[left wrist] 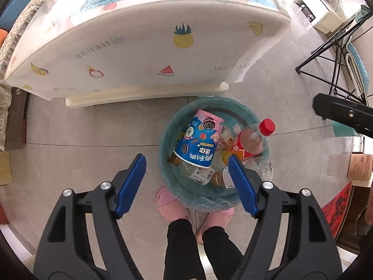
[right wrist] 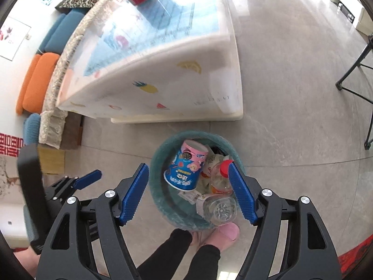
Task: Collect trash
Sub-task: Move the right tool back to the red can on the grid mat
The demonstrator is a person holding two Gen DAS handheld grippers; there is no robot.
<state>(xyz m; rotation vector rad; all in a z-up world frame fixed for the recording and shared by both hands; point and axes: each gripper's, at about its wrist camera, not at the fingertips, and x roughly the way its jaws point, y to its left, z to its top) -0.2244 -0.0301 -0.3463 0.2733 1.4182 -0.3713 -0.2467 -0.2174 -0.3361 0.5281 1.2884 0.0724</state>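
Note:
A teal trash bin [left wrist: 167,179] stands on the floor below both grippers; it also shows in the right wrist view [right wrist: 155,193]. Inside lie a blue and pink snack cup [left wrist: 198,140] [right wrist: 184,170], a red-capped bottle [left wrist: 253,140] [right wrist: 221,175], a clear bottle [right wrist: 218,207] and other wrappers. My left gripper [left wrist: 187,183] is open and empty above the bin. My right gripper [right wrist: 188,191] is open and empty above the bin too.
A white low table [left wrist: 139,53] [right wrist: 163,74] with a fruit-print cover stands just beyond the bin. The person's legs and pink slippers [left wrist: 172,200] [right wrist: 227,232] are at the bin's near side. A black folding rack [left wrist: 338,53] stands at the right. A sofa with orange and blue cushions [right wrist: 39,81] is at the left.

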